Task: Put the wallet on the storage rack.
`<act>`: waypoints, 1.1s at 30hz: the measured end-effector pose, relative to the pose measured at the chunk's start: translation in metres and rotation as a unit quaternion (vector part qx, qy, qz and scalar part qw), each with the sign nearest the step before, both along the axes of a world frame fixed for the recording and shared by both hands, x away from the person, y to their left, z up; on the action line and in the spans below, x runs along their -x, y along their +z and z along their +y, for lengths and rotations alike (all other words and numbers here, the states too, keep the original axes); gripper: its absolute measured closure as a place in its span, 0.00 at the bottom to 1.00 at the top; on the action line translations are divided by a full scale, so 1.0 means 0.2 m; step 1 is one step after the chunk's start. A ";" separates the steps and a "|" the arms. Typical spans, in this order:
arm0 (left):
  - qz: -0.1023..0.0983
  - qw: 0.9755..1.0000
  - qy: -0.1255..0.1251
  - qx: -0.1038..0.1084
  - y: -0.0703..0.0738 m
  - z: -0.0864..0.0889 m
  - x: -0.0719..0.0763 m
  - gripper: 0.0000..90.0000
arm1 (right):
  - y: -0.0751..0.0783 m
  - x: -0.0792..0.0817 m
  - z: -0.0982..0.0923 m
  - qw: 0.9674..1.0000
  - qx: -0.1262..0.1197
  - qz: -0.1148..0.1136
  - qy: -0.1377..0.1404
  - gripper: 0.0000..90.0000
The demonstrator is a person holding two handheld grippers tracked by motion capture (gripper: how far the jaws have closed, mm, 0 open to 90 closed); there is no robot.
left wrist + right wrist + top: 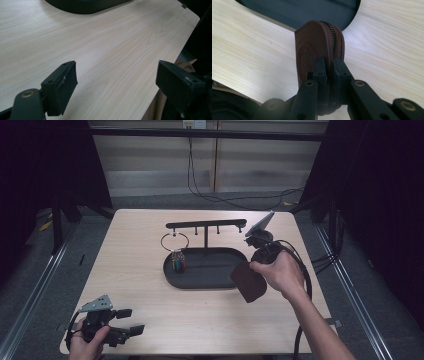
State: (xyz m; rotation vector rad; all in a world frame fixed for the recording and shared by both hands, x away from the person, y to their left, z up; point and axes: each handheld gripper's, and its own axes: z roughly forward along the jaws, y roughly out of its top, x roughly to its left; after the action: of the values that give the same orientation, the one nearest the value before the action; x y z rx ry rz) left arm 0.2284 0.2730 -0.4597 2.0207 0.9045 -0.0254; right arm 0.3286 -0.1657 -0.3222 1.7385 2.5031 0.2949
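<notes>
The counter (150, 320) carries a black oval tray (200, 280) with a hook stand. At the tray's near right rim, the right tool (329, 72) pinches a brown zipped pouch (312, 50); its embossed seal, probably a logo, shows in the right gripper view. Well left of the tray, the left tool (116, 82) rests spread wide.

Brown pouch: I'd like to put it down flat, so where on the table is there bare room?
Bare wood spans the near strip between the left gripper and the right hand, and the table's left side. The middle is crowded by the black tray, its hook stand and hanging keyring.
</notes>
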 end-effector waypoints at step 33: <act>-0.004 1.000 0.001 0.005 0.00 0.00 0.00 0.19 | 0.02 -0.19 0.07 1.000 -0.012 -0.008 -0.016 0.91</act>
State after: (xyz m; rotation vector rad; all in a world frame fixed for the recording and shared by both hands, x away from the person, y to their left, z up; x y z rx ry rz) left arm 0.2278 0.2739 -0.4590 2.0097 0.8987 -0.0205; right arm 0.3665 -0.1524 -0.3189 1.7746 2.4683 0.3369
